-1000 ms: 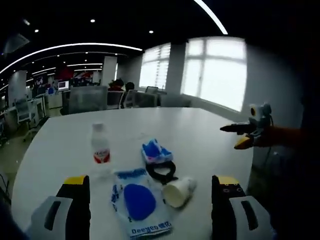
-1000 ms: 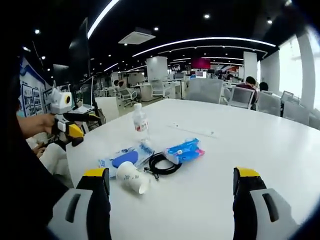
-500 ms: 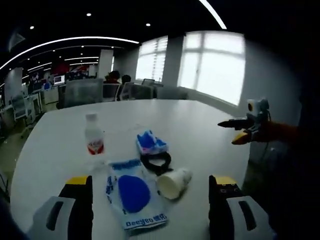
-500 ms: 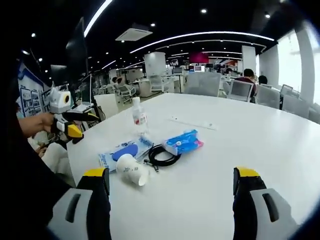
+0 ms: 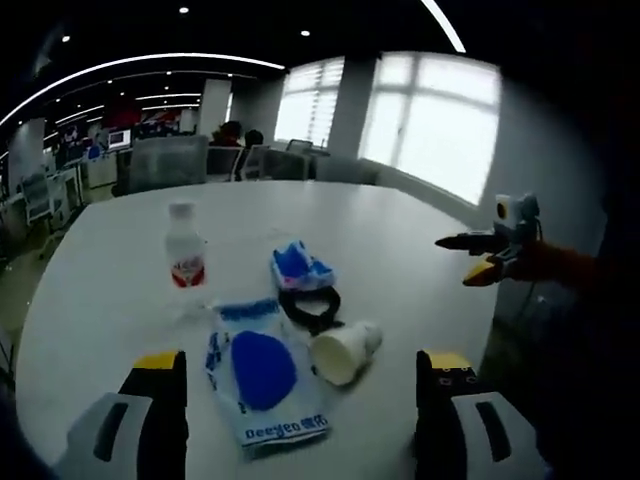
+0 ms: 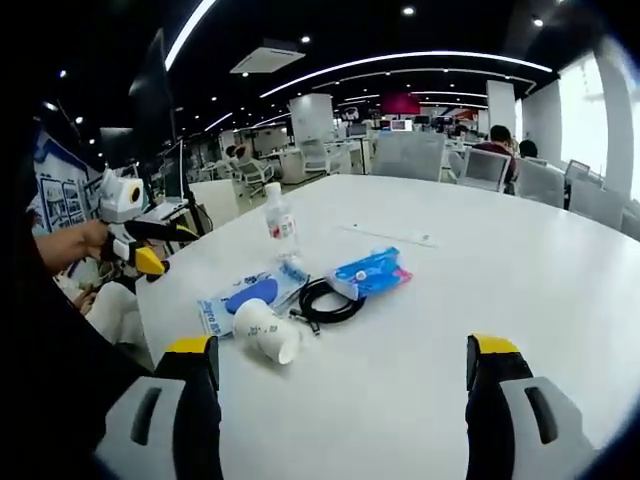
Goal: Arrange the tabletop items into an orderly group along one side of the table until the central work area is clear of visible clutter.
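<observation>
The left gripper (image 5: pixel 295 400) was spread wide and held nothing, above the table (image 5: pixel 90 290); the right gripper (image 6: pixel 340 395) likewise gaped empty. Ahead lay a tipped paper cup (image 5: pixel 343 352), a blue-printed packet (image 5: pixel 262 372), a black cable coil (image 5: pixel 308 306), a blue pouch (image 5: pixel 297 269); a water bottle (image 5: pixel 184 249) stood upright beyond, all clustered mid-table.

Blue-and-white packet (image 5: pixel 262 375): "Deeyeo" printed along its near edge, followed by characters too small to read.
Bottle (image 5: pixel 185 249) red label: print not legible.
</observation>
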Demonstrator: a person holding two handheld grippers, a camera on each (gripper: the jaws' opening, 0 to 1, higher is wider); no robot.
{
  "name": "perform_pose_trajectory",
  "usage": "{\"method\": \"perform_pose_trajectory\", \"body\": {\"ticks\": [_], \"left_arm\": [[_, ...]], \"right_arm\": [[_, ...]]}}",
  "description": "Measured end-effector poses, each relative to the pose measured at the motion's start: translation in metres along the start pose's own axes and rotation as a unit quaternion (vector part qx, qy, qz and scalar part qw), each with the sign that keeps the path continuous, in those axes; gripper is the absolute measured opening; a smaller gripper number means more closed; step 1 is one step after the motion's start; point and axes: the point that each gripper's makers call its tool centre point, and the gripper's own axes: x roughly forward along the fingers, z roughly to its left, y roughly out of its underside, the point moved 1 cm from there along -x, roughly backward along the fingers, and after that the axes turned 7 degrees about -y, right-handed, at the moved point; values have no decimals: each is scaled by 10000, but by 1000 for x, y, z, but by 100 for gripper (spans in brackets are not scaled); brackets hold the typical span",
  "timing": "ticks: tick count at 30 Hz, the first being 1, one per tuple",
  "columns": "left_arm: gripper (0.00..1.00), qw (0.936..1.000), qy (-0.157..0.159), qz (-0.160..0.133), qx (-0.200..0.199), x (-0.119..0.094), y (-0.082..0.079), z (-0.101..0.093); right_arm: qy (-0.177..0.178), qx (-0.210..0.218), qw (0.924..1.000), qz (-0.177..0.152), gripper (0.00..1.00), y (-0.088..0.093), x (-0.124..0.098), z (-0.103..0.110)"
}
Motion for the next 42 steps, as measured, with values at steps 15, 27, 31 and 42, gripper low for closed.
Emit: {"method": "perform_pose_trajectory", "body": {"ticks": [15, 27, 31, 42], "left_arm": [[58, 9957, 780, 104, -485, 34, 11, -39], [42, 9900, 1150, 407, -703, 61, 26, -62], [36, 9883, 1258, 528, -675, 70, 34, -65], [24, 9819, 1488, 769, -889, 95, 46, -68]], "right_arm": [[-148, -30, 9998, 140, 98, 12, 13, 13], [-118, -33, 9998, 150, 96, 17, 14, 17], [-109, -19, 9998, 165, 95, 21, 12, 16], [-96, 112, 9997, 200, 95, 36, 8, 17]]}}
